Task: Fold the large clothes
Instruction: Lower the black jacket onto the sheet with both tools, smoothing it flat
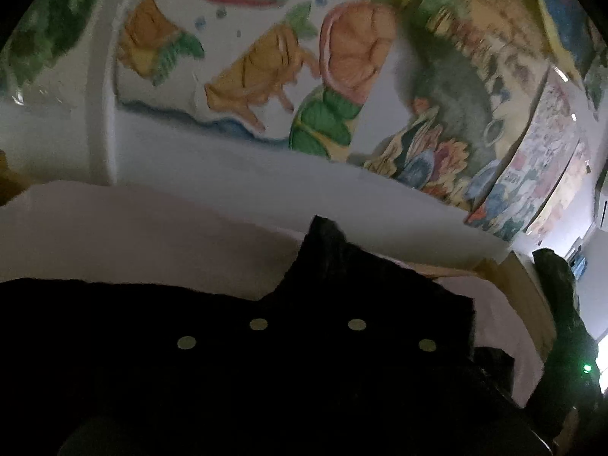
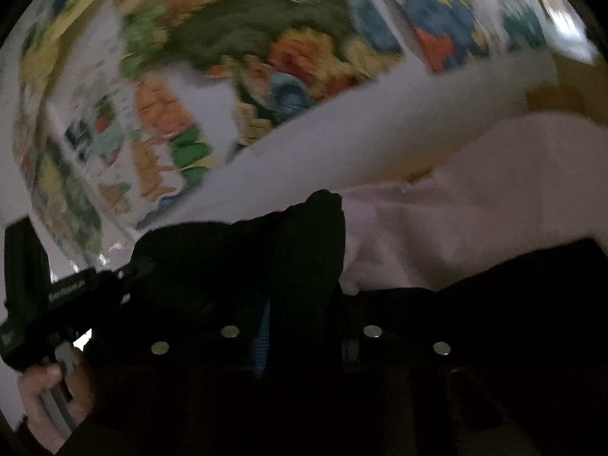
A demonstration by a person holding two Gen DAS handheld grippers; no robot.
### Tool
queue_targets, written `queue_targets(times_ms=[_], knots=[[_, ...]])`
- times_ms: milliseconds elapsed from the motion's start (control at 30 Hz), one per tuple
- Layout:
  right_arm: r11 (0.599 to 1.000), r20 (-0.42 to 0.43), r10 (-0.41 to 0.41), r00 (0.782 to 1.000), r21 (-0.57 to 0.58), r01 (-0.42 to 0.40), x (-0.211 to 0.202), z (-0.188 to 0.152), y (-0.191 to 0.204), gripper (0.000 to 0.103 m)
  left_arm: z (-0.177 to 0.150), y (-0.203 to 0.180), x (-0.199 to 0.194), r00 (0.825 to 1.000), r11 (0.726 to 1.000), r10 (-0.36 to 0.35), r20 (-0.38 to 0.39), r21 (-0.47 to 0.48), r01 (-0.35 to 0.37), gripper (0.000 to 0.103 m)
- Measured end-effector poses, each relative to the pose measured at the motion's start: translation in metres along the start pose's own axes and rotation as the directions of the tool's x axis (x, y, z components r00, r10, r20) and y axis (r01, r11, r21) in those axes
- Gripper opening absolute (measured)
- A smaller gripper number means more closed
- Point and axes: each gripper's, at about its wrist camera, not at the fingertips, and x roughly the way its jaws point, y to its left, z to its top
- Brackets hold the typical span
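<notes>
A painted wall (image 1: 266,76) of carrots, leaves and flowers fills the upper part of both views, blurred in the right wrist view; posters (image 1: 539,174) hang along it toward the right of the left wrist view; below the wall lies a pale pink cloth (image 1: 133,243) over the surface, rumpled into soft folds in the right wrist view (image 2: 456,224); a yellowish wooden edge (image 1: 494,266) shows past the cloth's far side. The black garment (image 1: 228,361) spreads dark across the lower half of both views, on top of the pink cloth, hiding most of each gripper; a peak of it rises in the middle of each view. The left gripper (image 1: 323,235) has its jaws pressed together on that raised fold; the right gripper (image 2: 323,209) is pinching a bunched ridge of the same garment; a person's hand (image 2: 41,391) grips the left tool's handle at the right view's lower left.
</notes>
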Motion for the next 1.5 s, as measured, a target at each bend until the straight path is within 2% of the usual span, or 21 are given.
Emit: queue_targets(times_ms=[100, 200, 333, 567, 767, 933, 1200, 1333, 1500], knots=[[0.994, 0.013, 0.022, 1.0, -0.106, -0.021, -0.027, 0.002, 0.02, 0.022, -0.011, -0.016, -0.037, 0.994, 0.993, 0.08, 0.067, 0.083, -0.086, 0.005], [0.984, 0.021, 0.044, 0.999, -0.176, -0.04, -0.053, 0.0, 0.029, 0.02, -0.027, -0.026, -0.081, 0.987, 0.981, 0.095, 0.128, 0.154, -0.114, 0.005], [0.967, 0.011, 0.071, 0.997, -0.248, -0.067, -0.088, -0.008, 0.037, 0.019, -0.05, -0.028, -0.129, 0.986, 0.985, 0.063, 0.153, 0.149, -0.086, 0.004], [0.907, 0.005, 0.1, 0.995, -0.413, -0.089, -0.147, -0.043, 0.054, 0.018, -0.089, -0.029, -0.178, 0.981, 0.996, -0.02, 0.193, 0.09, 0.002, 0.003], [0.888, -0.03, 0.08, 0.996, -0.452, -0.085, -0.145, -0.065, 0.053, 0.018, -0.109, -0.008, -0.175, 0.983, 0.999, -0.044, 0.176, 0.022, 0.041, 0.003], [0.886, -0.065, 0.106, 0.992, -0.447, -0.124, -0.14, -0.062, 0.059, 0.022, -0.118, 0.015, -0.153, 0.987, 1.0, -0.01, 0.161, -0.02, 0.013, 0.003], [0.927, -0.038, 0.246, 0.969, -0.284, -0.246, -0.157, -0.017, 0.05, 0.026, -0.126, 0.025, -0.148, 0.988, 1.0, -0.006, 0.157, 0.017, 0.003, 0.003], [0.927, -0.02, 0.31, 0.95, -0.215, -0.307, -0.165, 0.005, 0.049, 0.026, -0.127, 0.026, -0.147, 0.99, 1.0, -0.017, 0.141, 0.025, 0.013, 0.003], [0.95, -0.028, 0.271, 0.962, -0.152, -0.272, -0.147, 0.018, 0.057, 0.029, -0.131, 0.021, -0.146, 0.99, 0.998, -0.018, 0.139, 0.063, 0.009, 0.003]])
